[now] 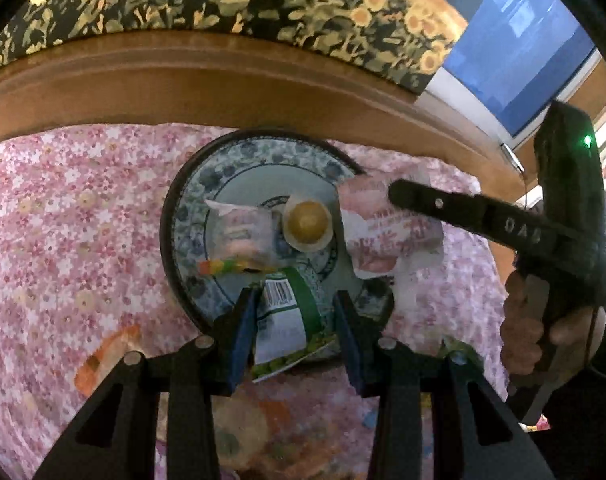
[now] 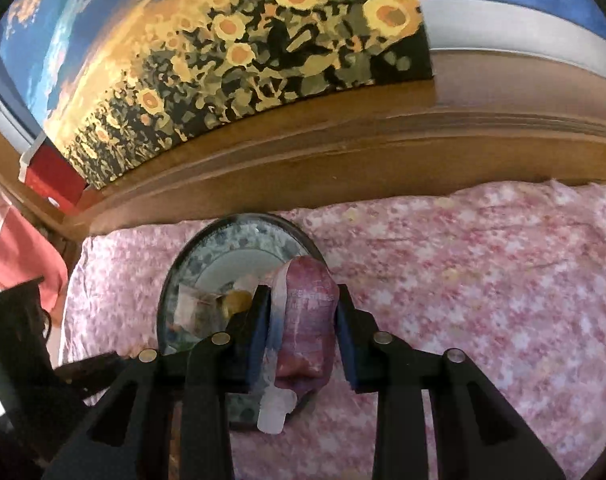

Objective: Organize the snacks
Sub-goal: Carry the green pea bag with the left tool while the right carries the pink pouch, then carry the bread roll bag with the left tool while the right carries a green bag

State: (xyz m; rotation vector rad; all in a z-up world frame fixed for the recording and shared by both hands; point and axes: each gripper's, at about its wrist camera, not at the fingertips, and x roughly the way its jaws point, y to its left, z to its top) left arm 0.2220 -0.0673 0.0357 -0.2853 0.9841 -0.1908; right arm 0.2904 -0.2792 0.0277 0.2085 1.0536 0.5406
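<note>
A blue-and-white patterned plate (image 1: pixel 191 216) lies on the pink floral cloth, also in the right wrist view (image 2: pixel 223 240). On it lie a clear snack packet (image 1: pixel 239 236) and a round yellow jelly cup (image 1: pixel 307 222). My left gripper (image 1: pixel 297 320) is above the plate's near rim, its fingers around a green-and-white packet (image 1: pixel 283 320) with a gap on the right side. My right gripper (image 2: pixel 303 320) is shut on a pink sausage-like packet (image 2: pixel 309 320), held over the plate's right edge; the same packet shows in the left wrist view (image 1: pixel 383 232).
A wooden headboard (image 1: pixel 223 80) runs behind the cloth, with a sunflower painting (image 2: pixel 263 40) leaning above it. A red box (image 2: pixel 51 176) stands at the left. More snack packets (image 1: pixel 103 356) lie on the cloth near my left gripper.
</note>
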